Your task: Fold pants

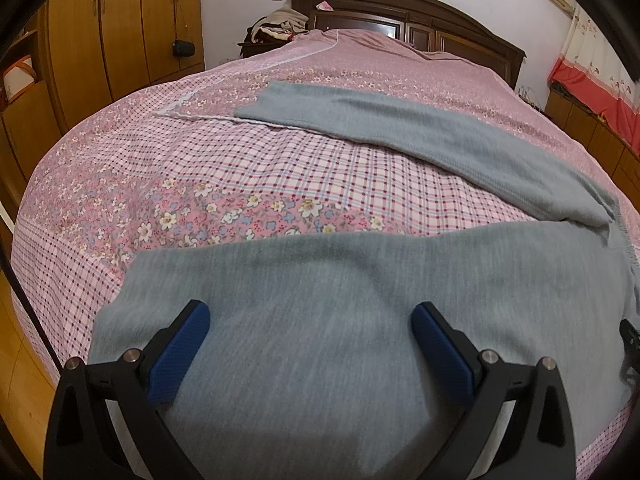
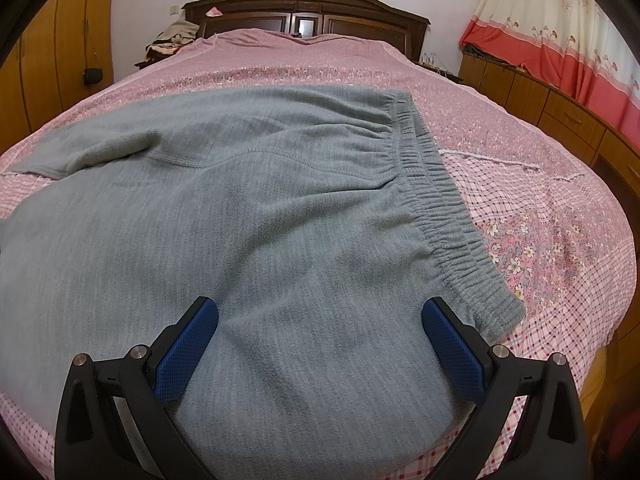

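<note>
Grey pants (image 2: 248, 208): matt, fuzzy knit cloth. Bed cover (image 1: 248, 176): printed woven cloth. Headboard (image 2: 320, 4): glossy dark wood. Claw pads (image 1: 180, 352): textured blue.

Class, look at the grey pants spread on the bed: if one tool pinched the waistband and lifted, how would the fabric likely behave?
The grey pants would probably drape and sag, since they lie limp with soft creases on the bed. The fuzzy knit looks grippy, not slippery. The gathered waistband seems thicker, likely an easier pinch.

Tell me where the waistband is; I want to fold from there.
In the right wrist view the waistband runs along the pants' right edge on the bed, ending just beyond the right gripper.
</note>
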`<state>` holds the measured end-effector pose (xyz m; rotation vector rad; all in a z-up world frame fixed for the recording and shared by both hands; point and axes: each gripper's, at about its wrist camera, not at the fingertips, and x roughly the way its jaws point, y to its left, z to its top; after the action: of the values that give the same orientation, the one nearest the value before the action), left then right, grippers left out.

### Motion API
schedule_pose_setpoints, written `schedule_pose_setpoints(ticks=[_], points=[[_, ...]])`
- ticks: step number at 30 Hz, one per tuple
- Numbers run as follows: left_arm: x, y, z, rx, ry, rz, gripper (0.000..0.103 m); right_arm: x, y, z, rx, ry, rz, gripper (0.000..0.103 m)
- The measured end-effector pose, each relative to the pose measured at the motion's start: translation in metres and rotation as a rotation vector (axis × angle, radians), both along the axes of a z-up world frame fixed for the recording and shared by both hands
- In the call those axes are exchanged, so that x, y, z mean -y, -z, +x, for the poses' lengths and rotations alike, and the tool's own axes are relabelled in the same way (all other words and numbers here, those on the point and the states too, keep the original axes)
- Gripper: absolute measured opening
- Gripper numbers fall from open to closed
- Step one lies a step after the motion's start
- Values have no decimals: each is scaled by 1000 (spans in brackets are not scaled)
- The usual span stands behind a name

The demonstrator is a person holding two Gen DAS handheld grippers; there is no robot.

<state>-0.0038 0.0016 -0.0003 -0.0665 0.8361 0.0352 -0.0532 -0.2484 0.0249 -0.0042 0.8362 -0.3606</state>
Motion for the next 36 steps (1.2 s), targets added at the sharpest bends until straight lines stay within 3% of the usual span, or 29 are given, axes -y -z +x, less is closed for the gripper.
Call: schedule_pose_setpoints(ticks=[22, 31, 36], points=[[-1, -4, -8, -58, -4, -19, 103, 8, -15, 1, -73, -6, 108, 103], [-13, -20, 10, -207, 48, -46, 103, 26, -41, 2, -48, 14, 170, 103], [-29, -42, 27, -204, 37, -56, 103, 36, -55, 15, -27, 3, 200, 103]])
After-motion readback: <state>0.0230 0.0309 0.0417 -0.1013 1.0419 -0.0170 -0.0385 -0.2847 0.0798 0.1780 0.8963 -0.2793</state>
